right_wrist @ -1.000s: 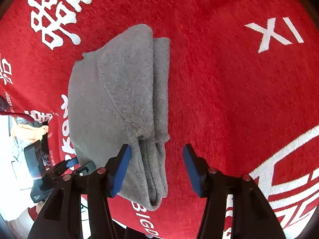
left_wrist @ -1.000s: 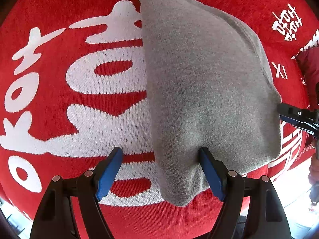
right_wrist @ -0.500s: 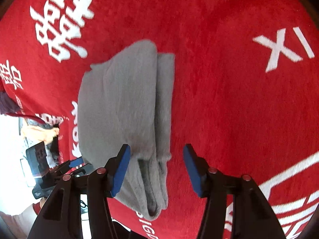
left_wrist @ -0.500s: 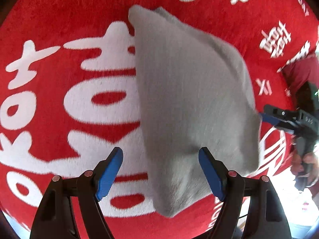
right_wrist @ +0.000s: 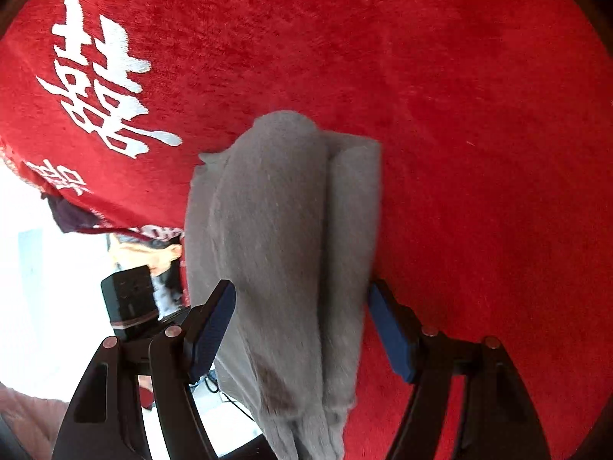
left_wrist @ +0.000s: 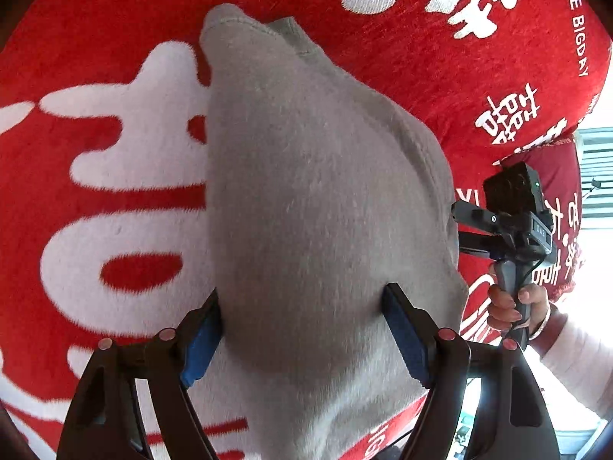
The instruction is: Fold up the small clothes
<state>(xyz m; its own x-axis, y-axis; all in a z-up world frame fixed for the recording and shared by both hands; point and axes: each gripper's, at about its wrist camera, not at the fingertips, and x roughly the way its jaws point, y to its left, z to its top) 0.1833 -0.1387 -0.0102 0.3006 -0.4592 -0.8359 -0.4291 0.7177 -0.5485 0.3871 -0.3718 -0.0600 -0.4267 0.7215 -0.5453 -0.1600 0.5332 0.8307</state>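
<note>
A folded grey garment (left_wrist: 314, 207) lies on a red cloth (left_wrist: 95, 23) printed with large white characters (left_wrist: 115, 161); its layered edges run lengthwise in the right wrist view (right_wrist: 283, 237), where it reaches from the centre down to 6 o'clock. The left gripper (left_wrist: 302, 333) stands with its jaws apart, the garment's near end between the blue pads (left_wrist: 201, 345), the cloth bulging against both without a visible pinch. The right gripper (right_wrist: 302, 326) straddles the garment's near end; its jaws have just been opening and stand apart, the right-hand pad (right_wrist: 390, 329) at the edge of the fabric. At 3 o'clock in the left wrist view, a hand (left_wrist: 513, 303) in a pale sleeve (left_wrist: 574, 360) grips that tool's handle.
</note>
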